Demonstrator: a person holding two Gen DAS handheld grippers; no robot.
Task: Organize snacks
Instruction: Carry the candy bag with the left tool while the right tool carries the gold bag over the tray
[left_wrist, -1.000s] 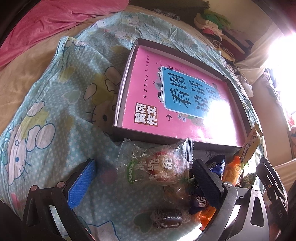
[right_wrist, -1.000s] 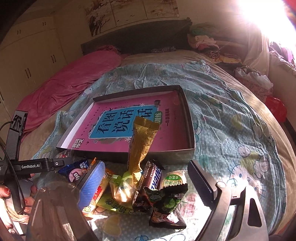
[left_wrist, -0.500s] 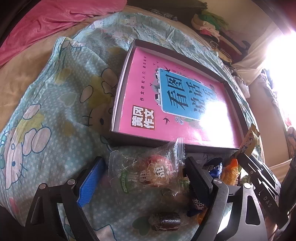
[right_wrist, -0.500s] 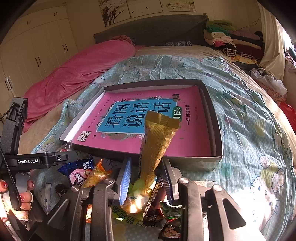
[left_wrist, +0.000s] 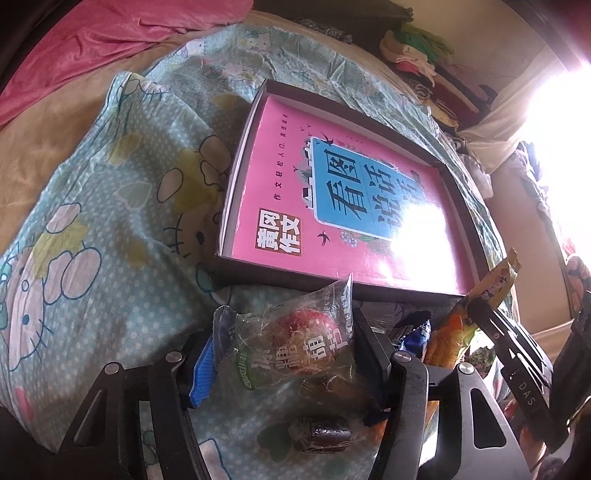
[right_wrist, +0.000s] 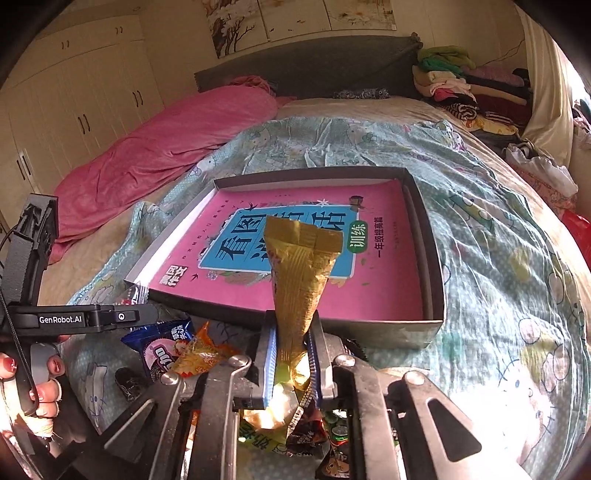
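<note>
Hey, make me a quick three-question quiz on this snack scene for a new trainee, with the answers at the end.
1. True or false: the right tool is shut on the gold packet.
2. What lies between the left tool's fingers? A) the clear red-fruit packet B) a banana C) a cup
3. What fills the floor of the box?

Key:
1. True; its fingers have just been closing and now pinch the packet's lower end.
2. A; the fingers have been closing around it.
3. A pink book with a blue title panel.

home bedroom, bed w/ pink duvet (right_wrist: 159, 147), wardrobe (right_wrist: 74, 96), folded clothes (right_wrist: 465, 85)
</note>
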